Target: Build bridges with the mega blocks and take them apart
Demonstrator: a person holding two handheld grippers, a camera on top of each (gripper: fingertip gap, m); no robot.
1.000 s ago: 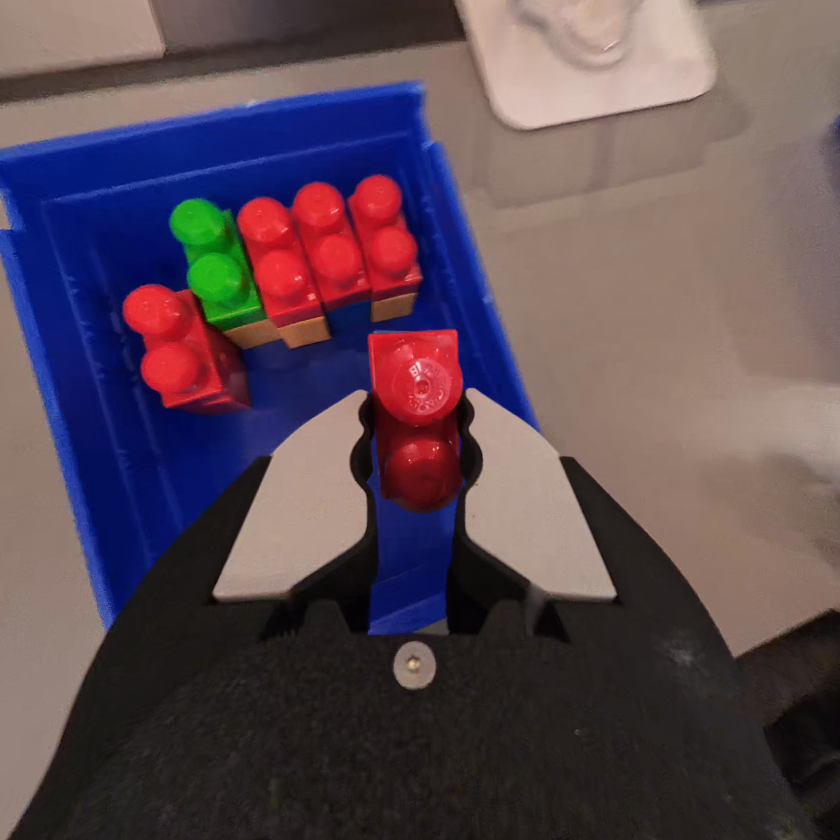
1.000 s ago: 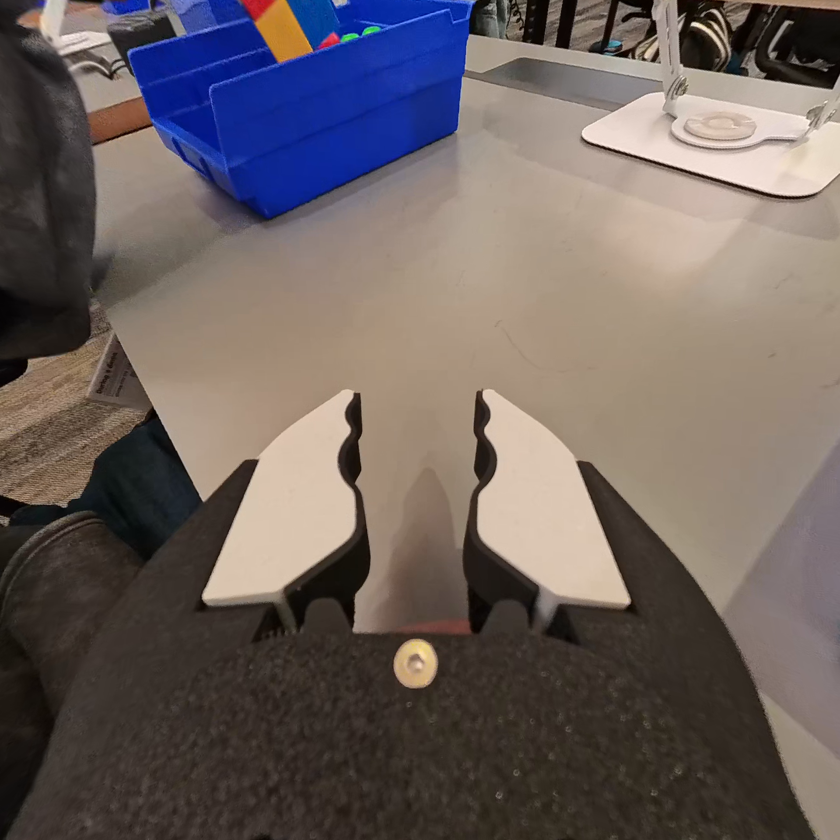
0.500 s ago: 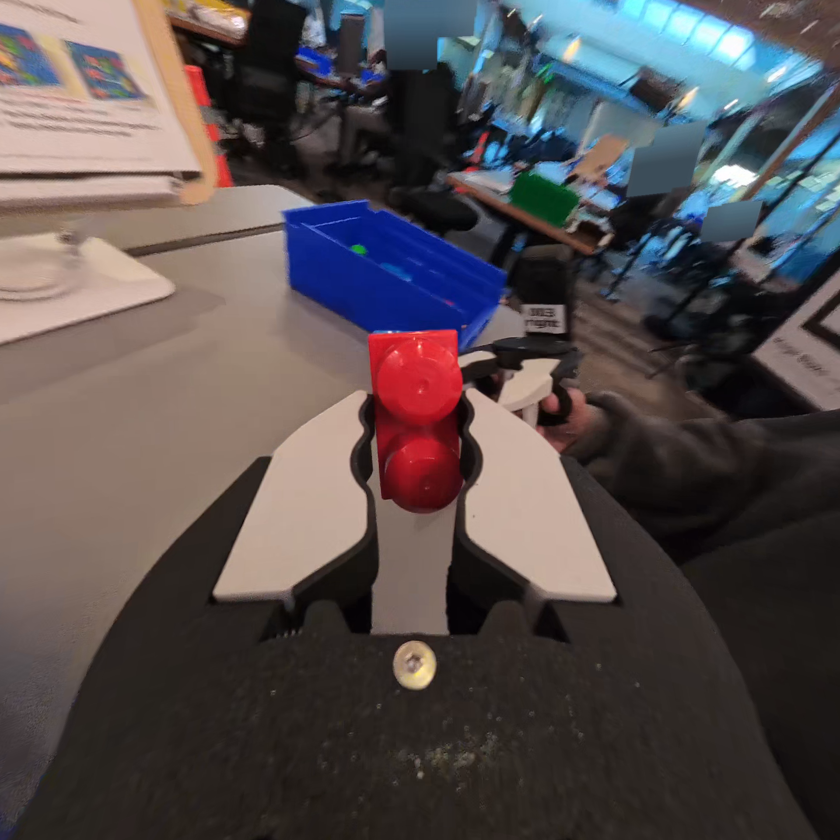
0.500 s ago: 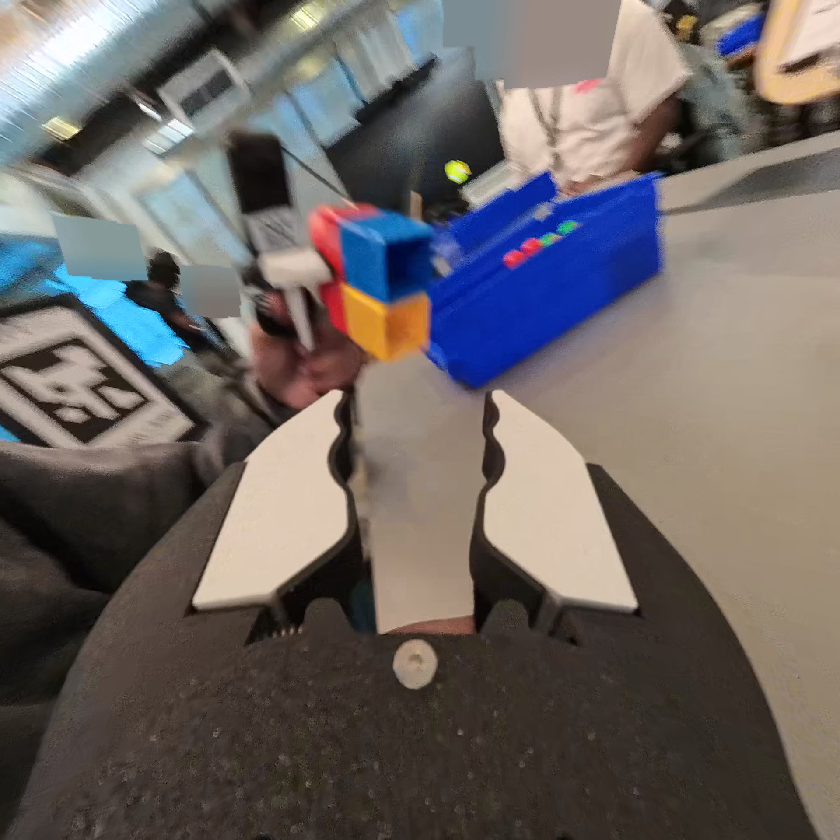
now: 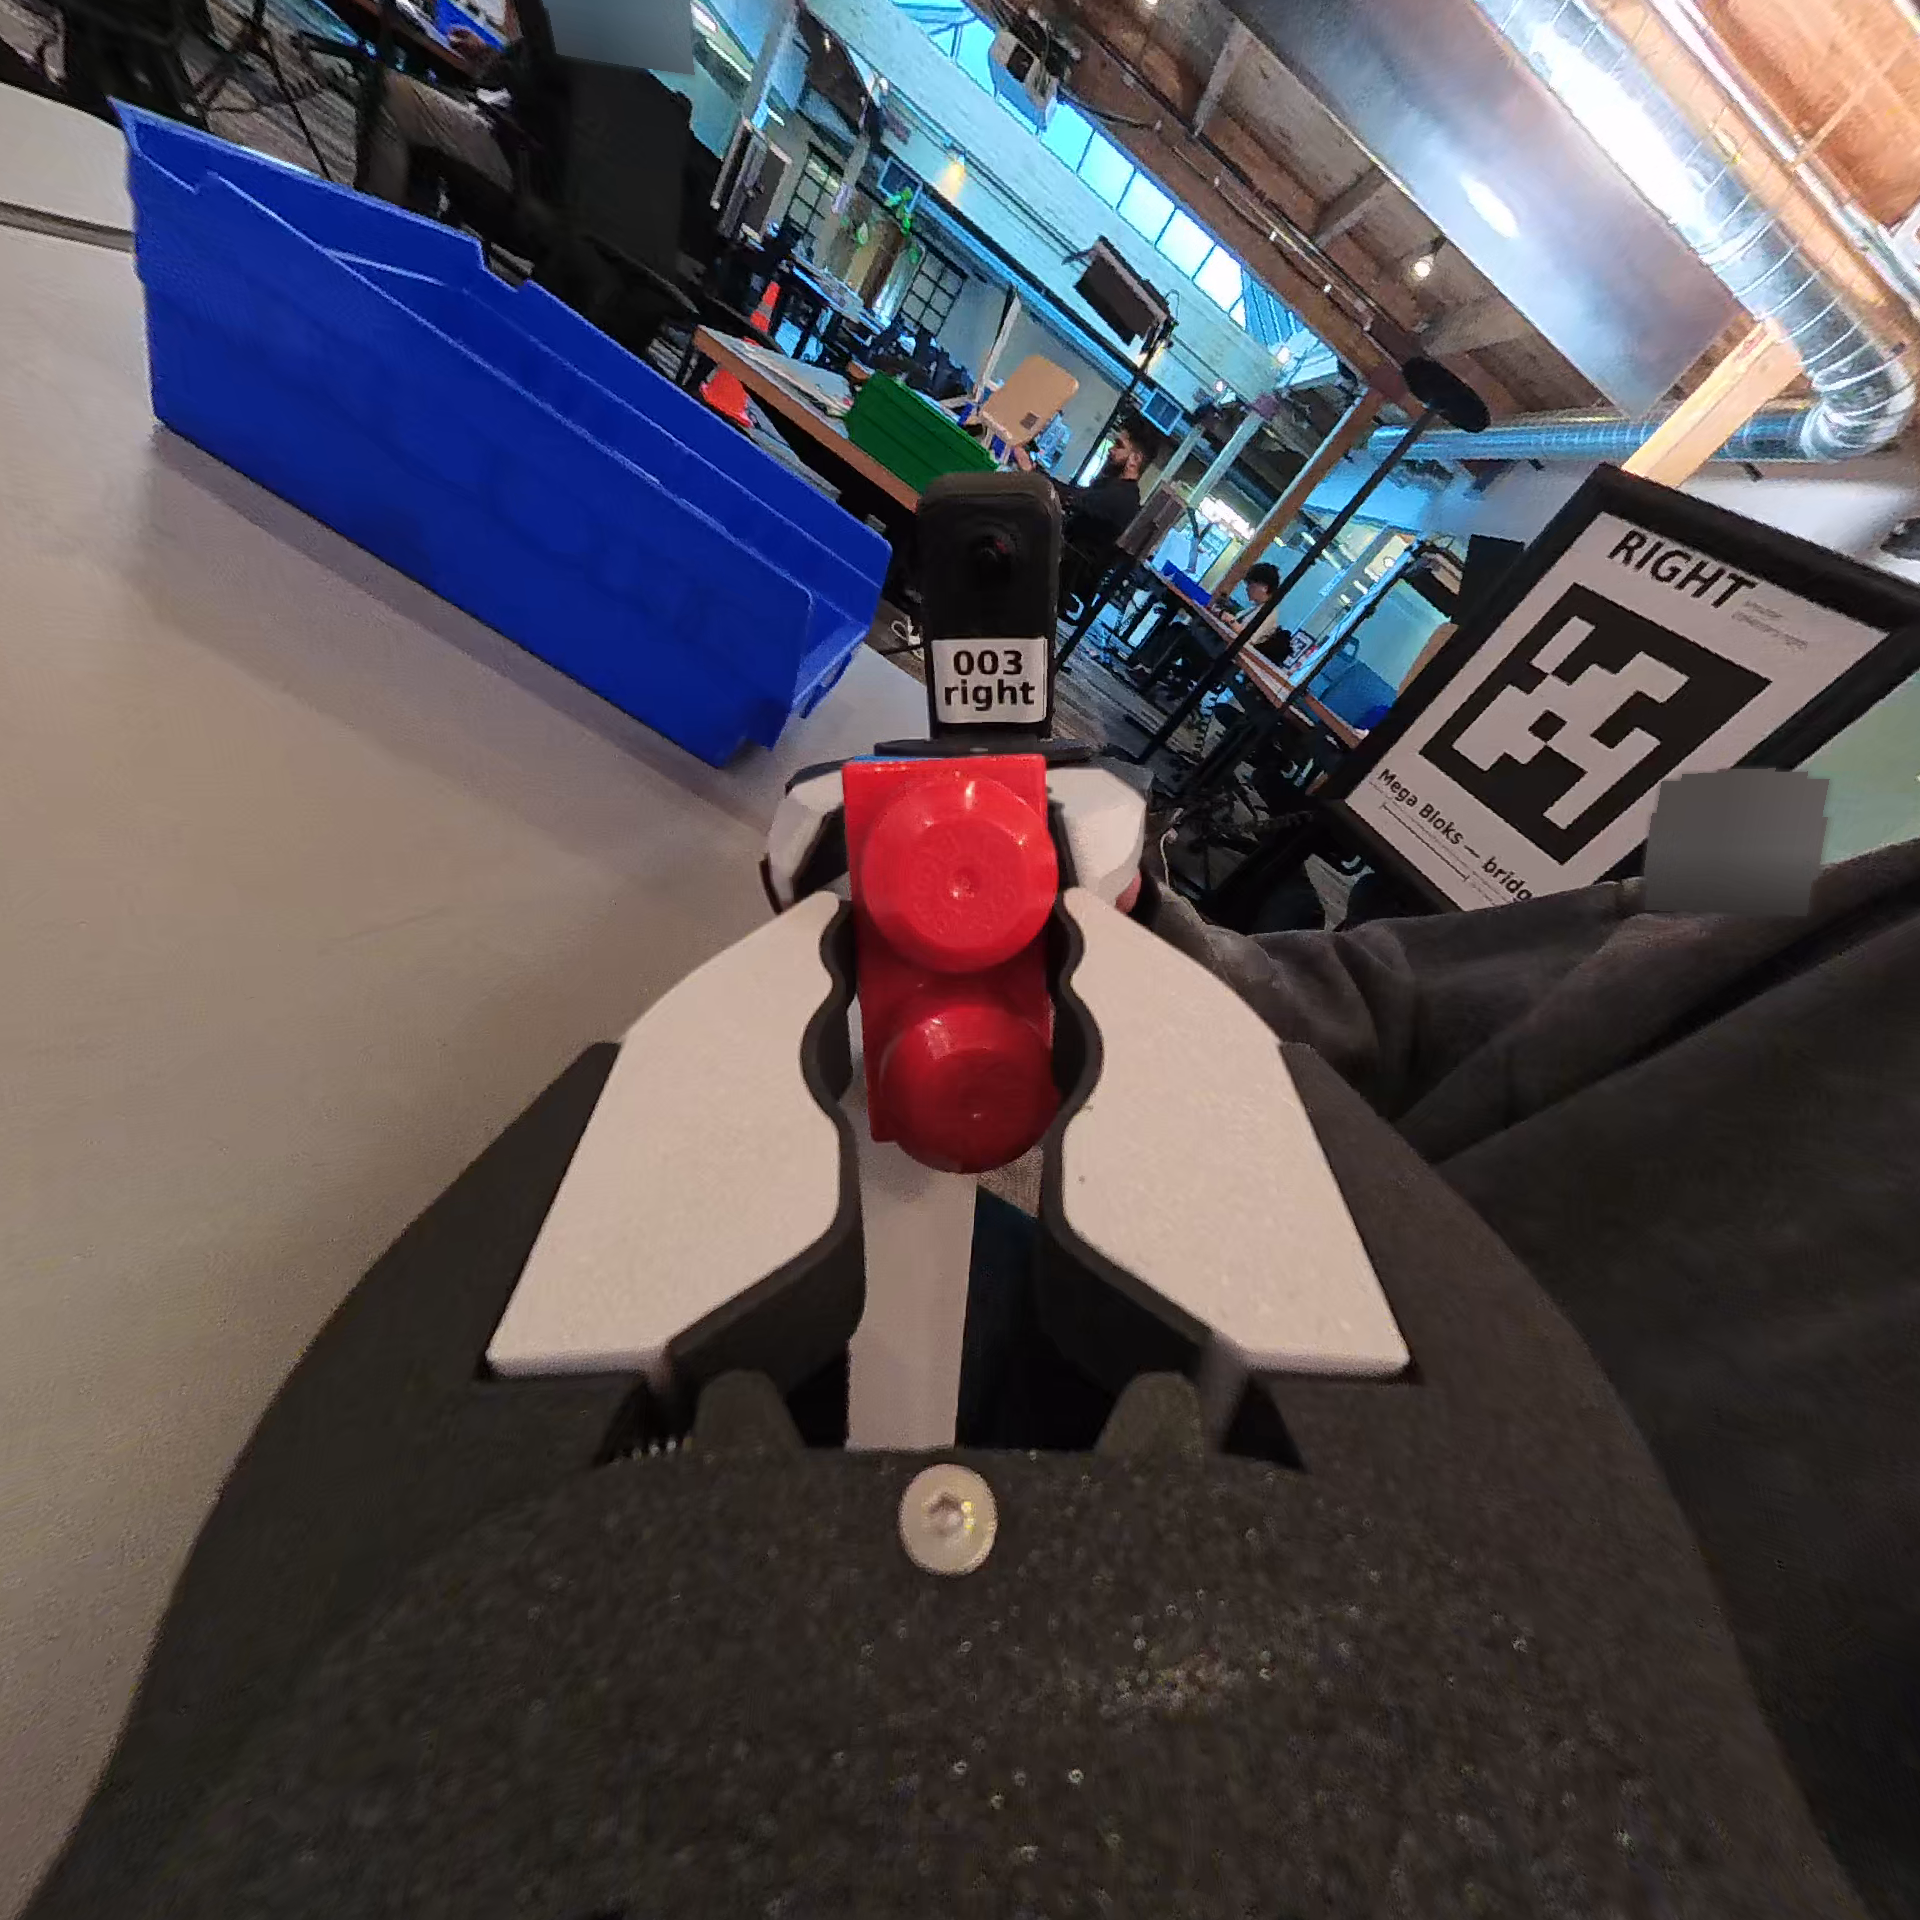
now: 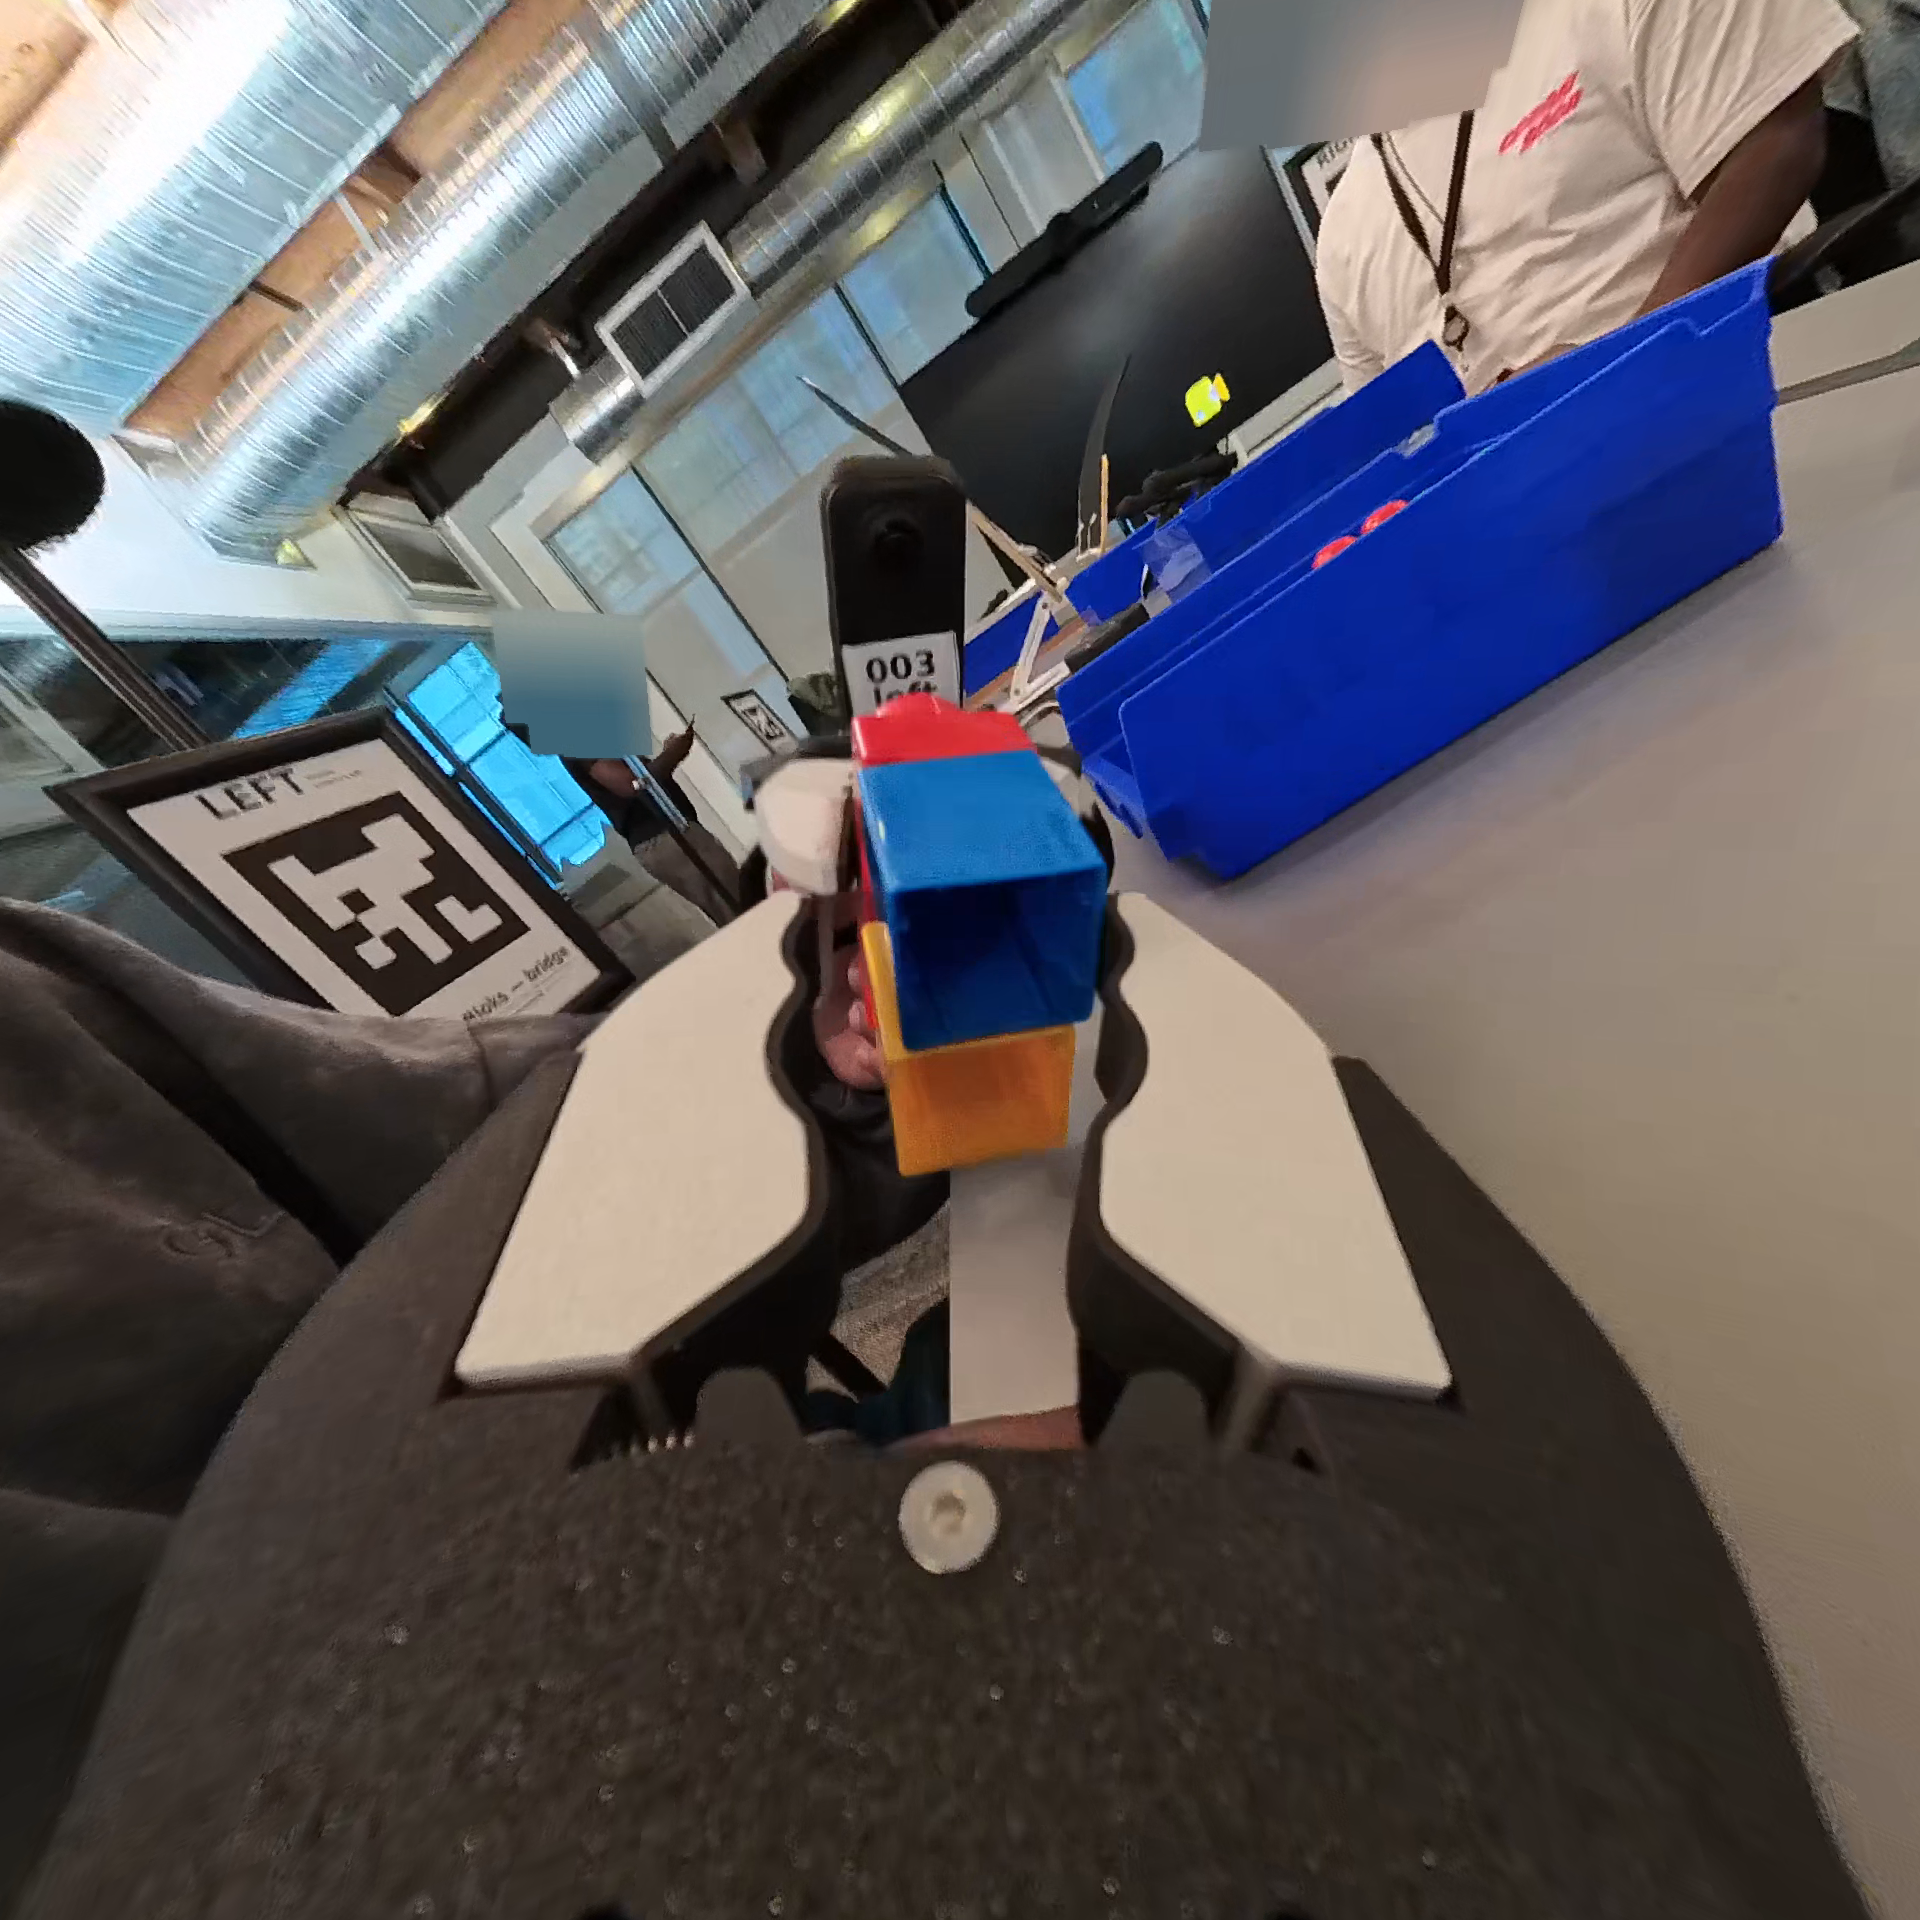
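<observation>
My left gripper (image 5: 951,909) is shut on a red two-stud block (image 5: 951,883) and holds it in the air above the grey table (image 5: 260,883). In the right wrist view, a blue block (image 6: 987,883) and an orange block (image 6: 982,1101) are joined to that red block (image 6: 925,727). My right gripper (image 6: 956,920) faces the left one and is open. Its fingers stand on either side of the blue block, with a gap on the left side. The right gripper's fingers (image 5: 1103,826) show just behind the red block. One finger (image 6: 805,831) of the left gripper shows beside the stack.
A blue bin (image 5: 468,468) stands on the table; in the right wrist view it (image 6: 1455,644) holds red blocks (image 6: 1361,525). A person in a white shirt (image 6: 1558,177) stands behind it. Framed marker signs (image 5: 1600,717) (image 6: 353,894) and a dark sleeve (image 5: 1558,1039) are close by. My left and right fingertips are right by each other.
The left gripper lifted the block stack away from the bin and swung to face the right one. The right gripper turned up from the table, and its fingers now flank the blue block.
</observation>
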